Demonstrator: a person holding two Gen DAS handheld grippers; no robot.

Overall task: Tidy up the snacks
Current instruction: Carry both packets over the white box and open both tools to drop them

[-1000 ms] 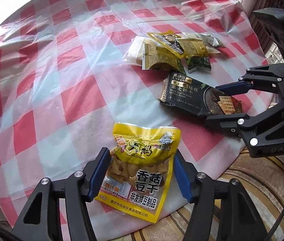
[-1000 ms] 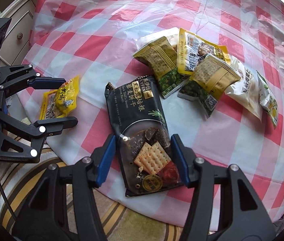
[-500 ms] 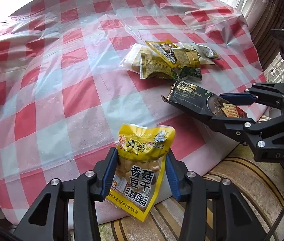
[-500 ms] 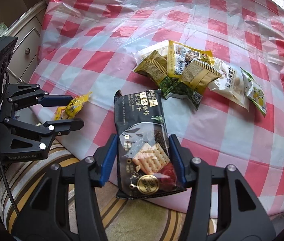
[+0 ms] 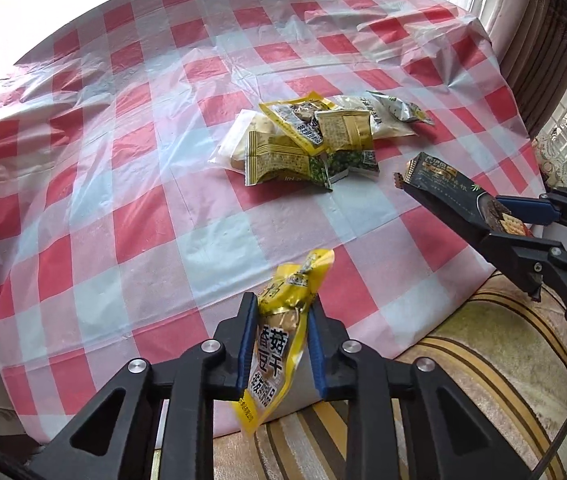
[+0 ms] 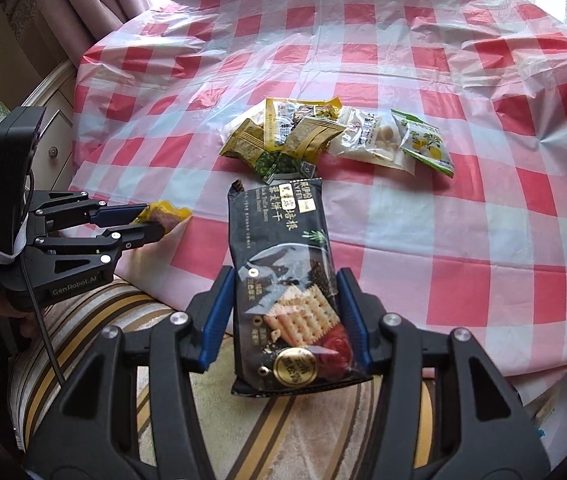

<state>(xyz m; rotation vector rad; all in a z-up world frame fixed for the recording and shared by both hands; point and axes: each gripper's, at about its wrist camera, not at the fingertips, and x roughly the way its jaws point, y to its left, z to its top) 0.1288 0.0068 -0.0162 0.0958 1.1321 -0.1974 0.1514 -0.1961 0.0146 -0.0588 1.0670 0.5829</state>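
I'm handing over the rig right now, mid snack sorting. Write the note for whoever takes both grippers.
Left gripper: shut on the yellow tofu snack pack, lifted clear of the checked tablecloth near the table's front edge.
Right gripper: shut on the black cracker pack, held by its lower end, also off the table.
Snack pile: several small packets overlapping mid-table, with a clear pack and a green lemon packet at its right side.
Done: two packs picked up.
Left: place both, then sort the pile. No bin or tray is in view.
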